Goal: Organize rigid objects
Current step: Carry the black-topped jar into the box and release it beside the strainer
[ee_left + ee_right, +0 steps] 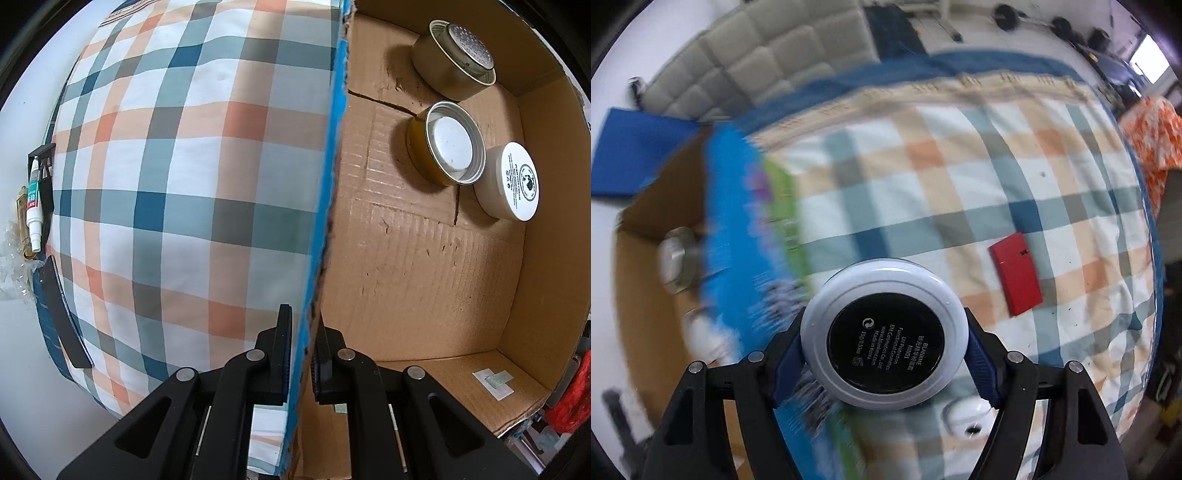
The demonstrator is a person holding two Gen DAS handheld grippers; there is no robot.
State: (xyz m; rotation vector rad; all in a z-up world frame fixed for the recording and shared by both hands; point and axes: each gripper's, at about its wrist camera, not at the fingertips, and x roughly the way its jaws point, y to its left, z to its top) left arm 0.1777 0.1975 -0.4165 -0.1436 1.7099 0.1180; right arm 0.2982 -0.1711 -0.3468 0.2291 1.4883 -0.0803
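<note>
My left gripper (300,354) is shut on the blue-edged wall (332,155) of a cardboard box (424,266). Inside the box lie a gold tin with a perforated top (452,61), a gold tin with a white inside (445,149) and a white round jar (511,182). My right gripper (884,343) is shut on a white round compact with a black label (884,334), held above the checked bedspread (960,184) beside the box (657,258). A red flat case (1015,273) and a white rounded object (967,415) lie on the bedspread.
A white tube in a black holder (35,199) and a black strip (61,314) sit at the bed's left edge. A padded headboard (757,48) and a blue flap (635,151) are behind the box. An orange patterned cloth (1152,136) hangs at the right.
</note>
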